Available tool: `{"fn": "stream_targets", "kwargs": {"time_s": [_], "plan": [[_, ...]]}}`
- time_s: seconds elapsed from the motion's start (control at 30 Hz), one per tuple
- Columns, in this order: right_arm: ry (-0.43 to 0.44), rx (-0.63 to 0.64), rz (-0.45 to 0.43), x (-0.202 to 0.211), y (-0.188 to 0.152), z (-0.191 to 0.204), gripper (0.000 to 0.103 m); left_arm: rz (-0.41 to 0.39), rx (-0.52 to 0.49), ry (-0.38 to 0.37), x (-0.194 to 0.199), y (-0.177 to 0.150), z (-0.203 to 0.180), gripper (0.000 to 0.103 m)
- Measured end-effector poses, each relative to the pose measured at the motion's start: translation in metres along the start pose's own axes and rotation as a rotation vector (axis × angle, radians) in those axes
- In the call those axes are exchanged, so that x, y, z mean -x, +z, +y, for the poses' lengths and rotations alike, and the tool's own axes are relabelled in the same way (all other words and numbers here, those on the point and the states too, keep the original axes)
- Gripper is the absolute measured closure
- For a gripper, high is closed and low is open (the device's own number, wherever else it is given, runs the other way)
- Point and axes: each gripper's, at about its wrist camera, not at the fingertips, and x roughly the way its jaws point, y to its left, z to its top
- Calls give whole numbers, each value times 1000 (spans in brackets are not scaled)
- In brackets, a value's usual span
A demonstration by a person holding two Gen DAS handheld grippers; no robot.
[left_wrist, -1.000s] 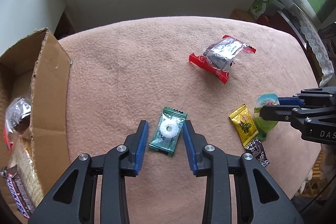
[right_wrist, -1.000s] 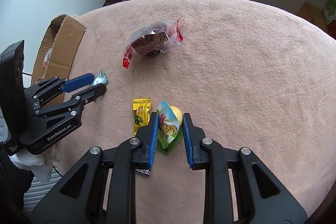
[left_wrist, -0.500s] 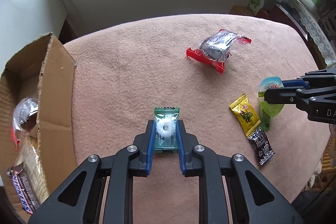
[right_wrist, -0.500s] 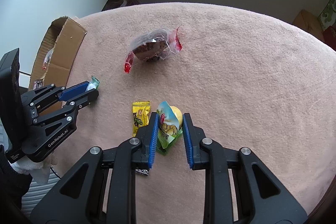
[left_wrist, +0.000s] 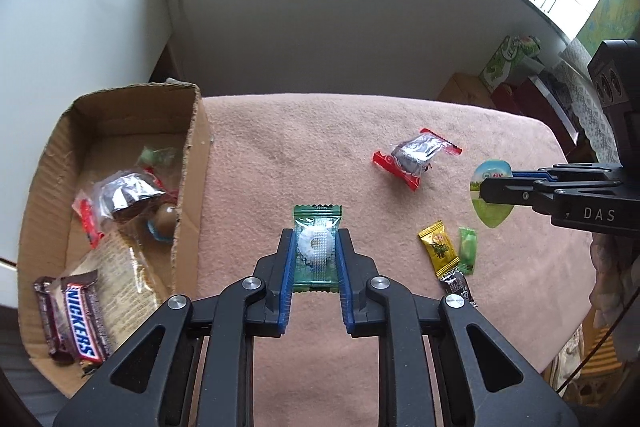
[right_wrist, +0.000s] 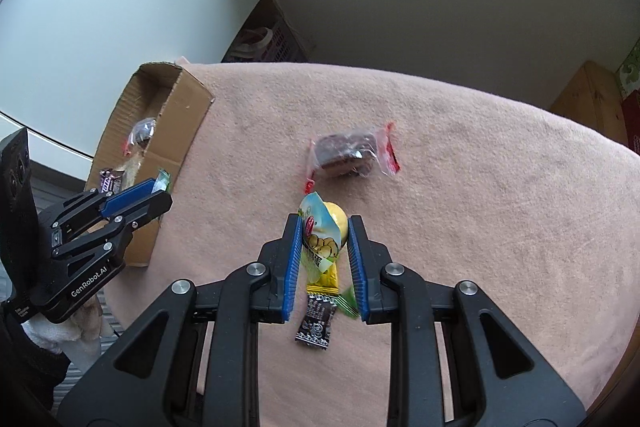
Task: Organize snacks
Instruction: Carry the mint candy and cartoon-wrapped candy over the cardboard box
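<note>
we have the left hand-held gripper (left_wrist: 316,259) clenched on the green mint packet (left_wrist: 317,247) and the right hand-held gripper (right_wrist: 324,251) clenched on the jelly cup (right_wrist: 322,239), both lifted, so next we carry them into the cardboard box (left_wrist: 188,187).

My left gripper (left_wrist: 316,245) is matte black plastic, its two fingers (left_wrist: 285,267) lined inside with ribbed blue pads. Each side branches into angular black links with triangular cut-outs, pinned by round silver screws. From my other camera its body is a blocky black housing printed "GenRobot.AI" in white, with a tall black block behind it carrying two round lenses, and something white and fuzzy below the housing.

My right gripper (right_wrist: 325,247) is built the same: black links, silver screws, blue ribbed pads. Side-on, it reads "DAS" in pale letters, and behind it rises a dark box with round lens openings.
</note>
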Motion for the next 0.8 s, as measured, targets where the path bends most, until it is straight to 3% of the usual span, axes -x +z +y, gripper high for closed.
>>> {"fn": "stream_targets", "kwargs": {"time_s": [0.33, 0.8], "plan": [[70, 113, -30, -5, 38, 64, 79, -52, 103, 62, 36, -15, 41, 85], [130, 234, -13, -32, 76, 146, 79, -37, 231, 134, 55, -54, 90, 85]]}}
